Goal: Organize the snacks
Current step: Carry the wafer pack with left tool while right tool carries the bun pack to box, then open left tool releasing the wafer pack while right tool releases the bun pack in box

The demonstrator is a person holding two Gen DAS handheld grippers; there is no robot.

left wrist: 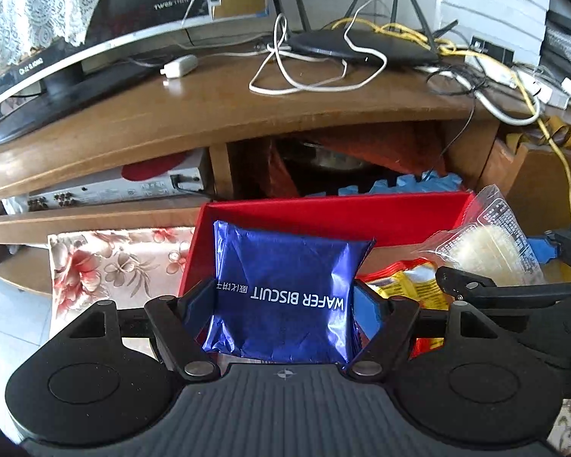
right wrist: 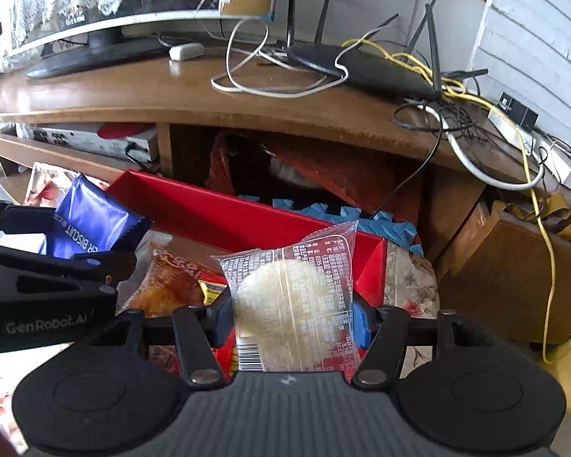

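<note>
Snacks are in both grips: the left gripper (left wrist: 283,297) clamps a crinkled blue foil wafer biscuit packet (left wrist: 285,293), the right gripper (right wrist: 291,314) a clear-wrapped pale round cake (right wrist: 289,297), both apparently above the red rectangular tray (right wrist: 224,213). Lower each clear of the orange packets, then release.

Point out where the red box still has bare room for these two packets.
Bare floor shows along the red box back wall, behind the orange packet. The near side is crowded: orange and yellow packets. The desk is bare between monitor base and white cable.
</note>
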